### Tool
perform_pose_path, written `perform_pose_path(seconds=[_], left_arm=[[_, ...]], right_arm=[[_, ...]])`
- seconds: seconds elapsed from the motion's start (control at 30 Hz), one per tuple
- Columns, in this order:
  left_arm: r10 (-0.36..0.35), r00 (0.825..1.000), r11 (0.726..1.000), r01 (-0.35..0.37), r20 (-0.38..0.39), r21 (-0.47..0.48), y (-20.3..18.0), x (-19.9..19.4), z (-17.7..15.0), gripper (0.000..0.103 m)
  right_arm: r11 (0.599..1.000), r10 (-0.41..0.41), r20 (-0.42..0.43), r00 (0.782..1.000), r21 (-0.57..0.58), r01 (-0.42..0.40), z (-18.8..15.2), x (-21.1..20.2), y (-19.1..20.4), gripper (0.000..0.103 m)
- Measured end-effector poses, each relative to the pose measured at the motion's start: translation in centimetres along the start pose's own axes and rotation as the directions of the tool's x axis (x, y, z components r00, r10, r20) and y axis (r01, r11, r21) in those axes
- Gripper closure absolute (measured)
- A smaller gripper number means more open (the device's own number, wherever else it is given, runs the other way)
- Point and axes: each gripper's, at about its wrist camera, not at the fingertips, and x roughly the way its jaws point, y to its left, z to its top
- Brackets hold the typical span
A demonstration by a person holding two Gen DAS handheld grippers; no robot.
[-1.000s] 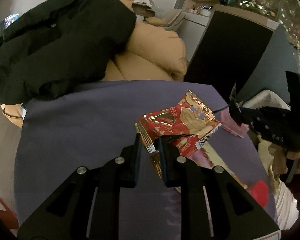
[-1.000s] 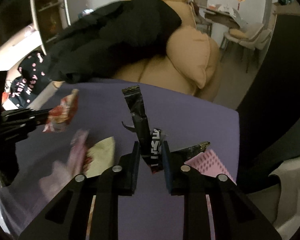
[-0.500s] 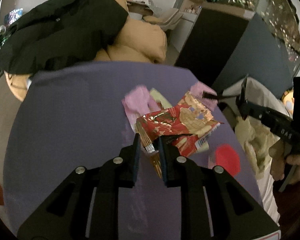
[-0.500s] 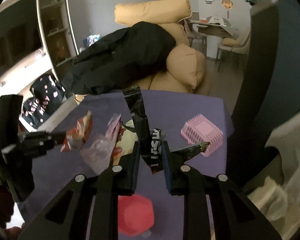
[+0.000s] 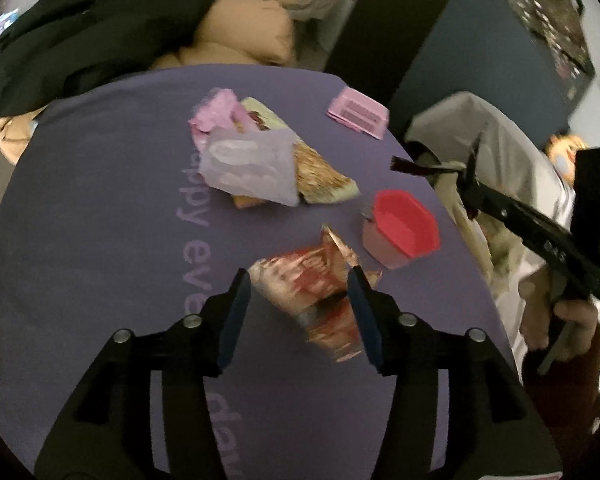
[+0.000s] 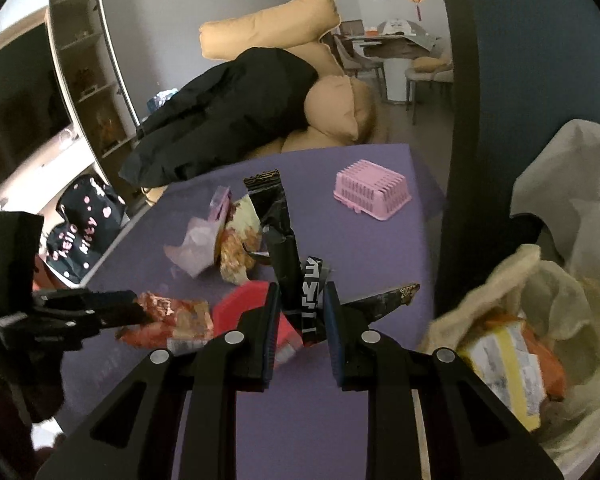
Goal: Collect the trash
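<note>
My left gripper is open, jaws wide apart. The red foil snack wrapper sits loose between them over the purple table; it also shows in the right wrist view. My right gripper is shut on a black wrapper, held above the table's right side beside the cream trash bag, which holds an orange packet. A pile of pink and beige wrappers lies mid-table.
A red hexagonal cup stands just right of the red wrapper. A pink basket lies upside down at the far right edge. A black jacket drapes over tan cushions behind the table.
My left gripper has opened and let go of the red wrapper, after moving back and tilting down over the table. My right gripper carried the black wrapper toward the trash bag.
</note>
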Motion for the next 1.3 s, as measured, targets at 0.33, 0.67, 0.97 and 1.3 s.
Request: perform_pose_path(seconds=[0.33, 0.67, 0.97, 1.3], left_arm=[[0.016, 1.000, 0.993, -0.014, -0.018, 0.118, -0.7, 1.0, -0.7, 0.047], [-0.030, 0.995, 0.976, 0.050, -0.100, 0.211, 0.5, 4.0, 2.0, 0.047], [-0.033, 0.992, 0.974, 0.060, -0.126, 0.217, -1.9, 3.2, -1.8, 0.075], [0.001, 1.000, 0.969, -0.005, 0.015, 0.247, -5.3, -0.7, 0.6, 0.090]], right_arm=[[1.000, 0.007, 0.001, 1.000, 0.021, -0.007, -0.6, -1.0, -1.2, 0.081], [1.000, -0.008, -0.004, 1.000, 0.024, 0.008, -1.0, -1.6, -1.6, 0.081], [0.999, -0.012, 0.009, 1.000, 0.035, 0.012, -1.1, -2.1, -2.1, 0.081], [1.000, -0.019, 0.112, 0.994, -0.014, 0.021, -0.1, -6.1, -2.1, 0.081]])
